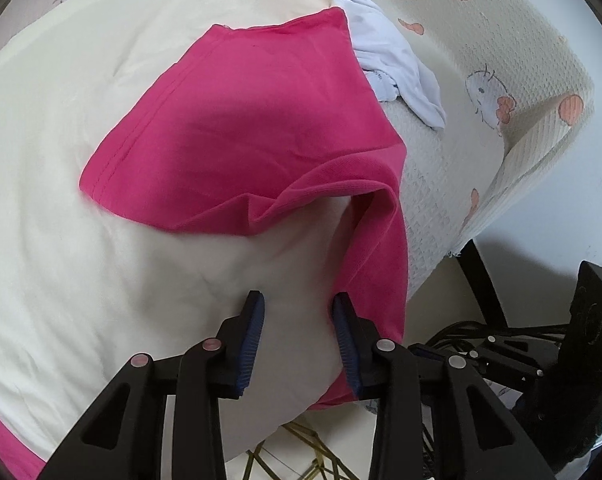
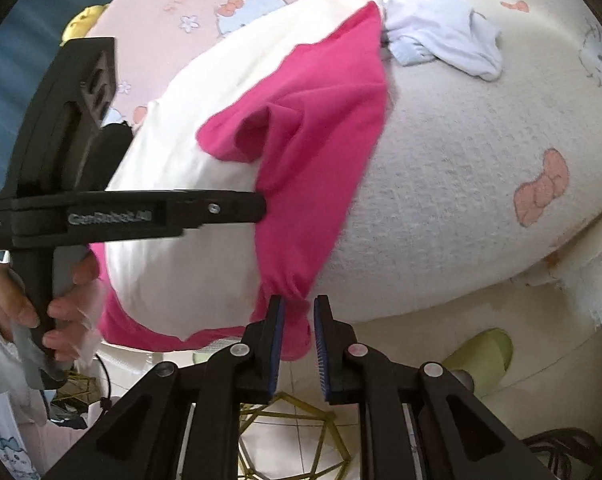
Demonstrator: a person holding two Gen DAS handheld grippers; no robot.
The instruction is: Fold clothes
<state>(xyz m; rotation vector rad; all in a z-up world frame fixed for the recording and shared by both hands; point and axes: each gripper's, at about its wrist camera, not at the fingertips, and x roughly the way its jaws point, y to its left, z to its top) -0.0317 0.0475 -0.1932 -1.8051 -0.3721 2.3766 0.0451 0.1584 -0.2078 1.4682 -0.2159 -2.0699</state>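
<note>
The pink garment lies over a cream cloth near the bed's front edge, one flap doubled over, its lower end hanging past the edge. The right gripper has its fingers slightly apart around that bunched lower end, seemingly not clamped. The left gripper stands spread beside the pink strip. A fold looks under way; next, both need a firm pinch.

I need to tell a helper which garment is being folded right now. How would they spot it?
Look at the bed with the cartoon-print cover; a cream sheet lies across it. On that sheet lies the bright pink garment, its corner between the right gripper fingers. It is the only pink piece; the crumpled garment beside it is white.
</note>
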